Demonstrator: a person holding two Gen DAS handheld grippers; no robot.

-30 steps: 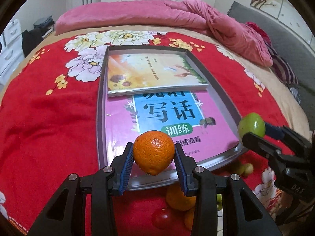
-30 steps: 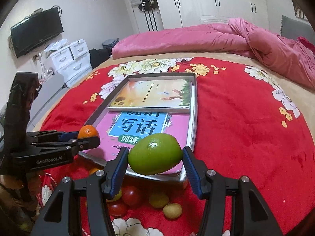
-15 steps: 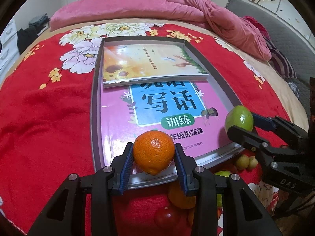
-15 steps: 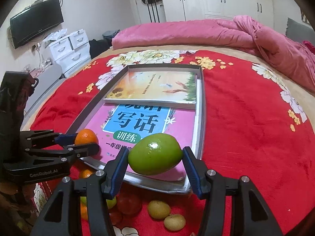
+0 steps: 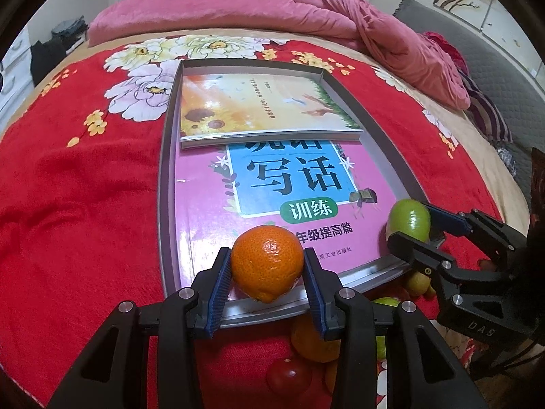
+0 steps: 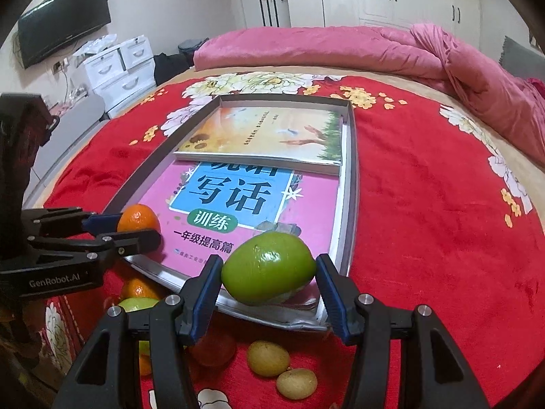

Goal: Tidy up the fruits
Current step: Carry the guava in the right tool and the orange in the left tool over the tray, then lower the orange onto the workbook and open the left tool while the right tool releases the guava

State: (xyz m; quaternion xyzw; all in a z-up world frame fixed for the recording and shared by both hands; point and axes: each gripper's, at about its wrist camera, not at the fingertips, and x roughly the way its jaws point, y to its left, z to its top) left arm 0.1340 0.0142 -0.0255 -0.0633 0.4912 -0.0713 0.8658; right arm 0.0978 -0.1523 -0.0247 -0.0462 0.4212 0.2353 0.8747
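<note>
My left gripper (image 5: 267, 269) is shut on an orange (image 5: 267, 260) and holds it over the near edge of the grey tray (image 5: 166, 184). My right gripper (image 6: 269, 274) is shut on a green fruit (image 6: 269, 267) over the tray's near right corner (image 6: 351, 204). Each gripper shows in the other view: the right with the green fruit (image 5: 408, 220), the left with the orange (image 6: 138, 218). Loose fruits lie on the red blanket in front of the tray: oranges (image 5: 311, 342), a red one (image 5: 289, 376), small yellow-brown ones (image 6: 269, 358).
Two books lie in the tray, a pink one (image 5: 289, 204) near and a yellow one (image 5: 262, 109) on its far end. The tray sits on a red flowered blanket (image 5: 68, 204). A pink quilt (image 5: 272, 10) lies at the back. White drawers (image 6: 119, 64) stand at left.
Both grippers have moved forward over the tray's near edge with their fruits still held. The tray and books look nearer.
</note>
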